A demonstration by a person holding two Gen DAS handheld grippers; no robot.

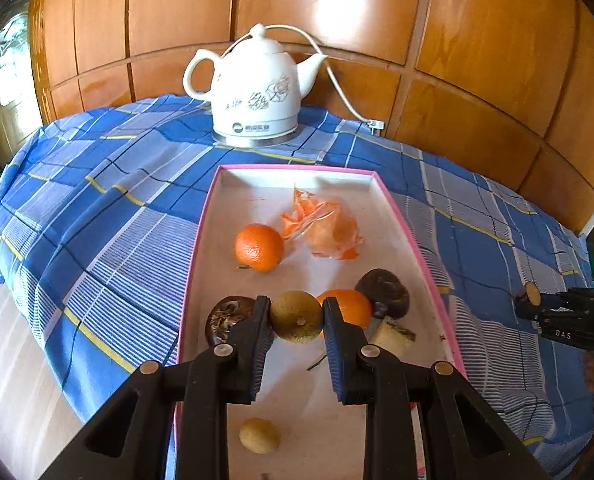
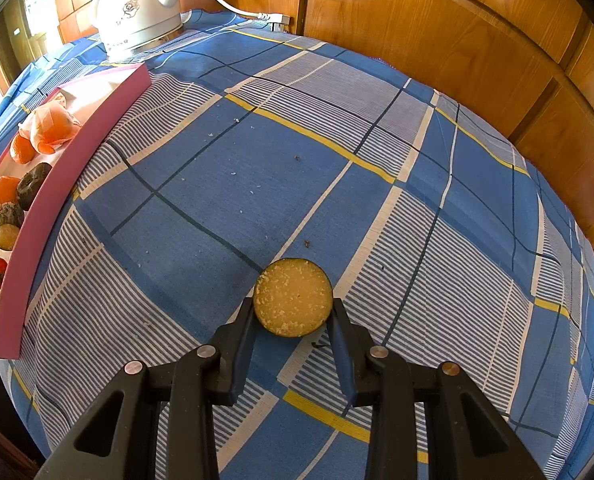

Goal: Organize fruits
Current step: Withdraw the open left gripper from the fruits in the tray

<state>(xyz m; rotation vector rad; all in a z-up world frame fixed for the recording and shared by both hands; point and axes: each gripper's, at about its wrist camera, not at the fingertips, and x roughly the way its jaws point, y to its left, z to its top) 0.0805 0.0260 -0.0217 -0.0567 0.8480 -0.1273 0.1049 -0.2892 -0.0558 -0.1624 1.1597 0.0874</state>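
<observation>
Over the pink tray [image 1: 415, 236], the left hand-held gripper [image 1: 297, 316] clamps a greenish round fruit [image 1: 297, 316] between its pads, just above two oranges and dark fruits. Beside the tray, over the blue checked cloth [image 2: 281, 160], the right hand-held gripper [image 2: 293, 304] grips a yellow cut slice [image 2: 293, 304].

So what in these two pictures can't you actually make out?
- Tray, left wrist view: its near end is hidden behind the left gripper, which is shut on the greenish fruit.
- Orange: partly covered by that fruit and a finger.
- Right gripper, right wrist view: the cut slice shows only its face; its thickness cannot be told.
- Kettle: top cut off by the frame edge.
</observation>
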